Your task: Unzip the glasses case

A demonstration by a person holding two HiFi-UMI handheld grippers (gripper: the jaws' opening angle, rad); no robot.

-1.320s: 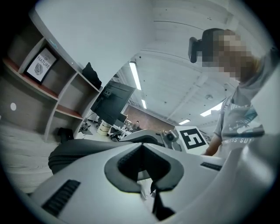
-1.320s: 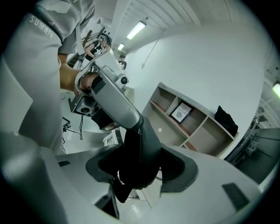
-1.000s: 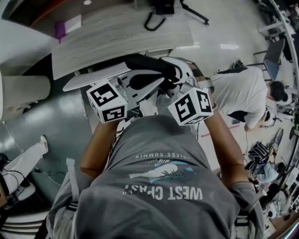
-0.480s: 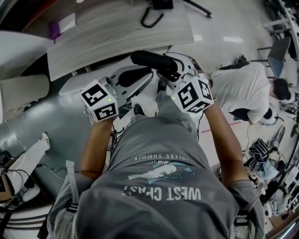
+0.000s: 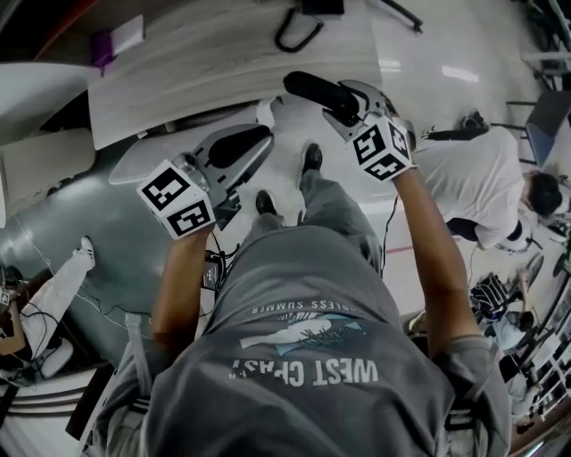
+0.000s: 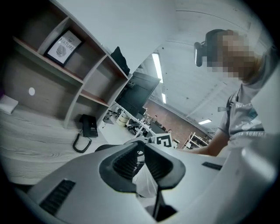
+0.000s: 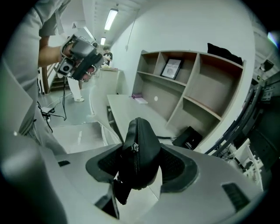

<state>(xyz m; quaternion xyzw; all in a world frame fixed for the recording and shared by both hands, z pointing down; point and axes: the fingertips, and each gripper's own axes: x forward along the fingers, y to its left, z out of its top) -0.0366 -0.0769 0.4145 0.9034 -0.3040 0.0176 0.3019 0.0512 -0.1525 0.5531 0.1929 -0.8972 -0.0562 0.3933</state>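
Note:
The black glasses case point(image 5: 308, 87) is pinched between the jaws of my right gripper point(image 5: 337, 100), above the floor in front of the desk. In the right gripper view the case point(image 7: 142, 144) stands on edge between the pads, its closed zipper facing the camera and the zipper pull point(image 7: 135, 147) near the middle. My right gripper point(image 7: 140, 157) is shut on it. To the left, apart from the case, my left gripper point(image 5: 259, 141) holds nothing. Its pads in the left gripper view meet at the tips, so the left gripper point(image 6: 141, 144) is shut.
A pale wooden desk point(image 5: 232, 54) lies ahead with a black corded phone point(image 5: 299, 22) and a purple item point(image 5: 100, 49). Open shelves point(image 7: 192, 87) stand behind it. A person in a white shirt point(image 5: 464, 178) sits at the right. Cables trail on the floor point(image 5: 89, 303).
The grippers have drawn apart. My right gripper carried the case up and to the right in the head view, toward the desk. My left gripper slid to the left, away from the case.

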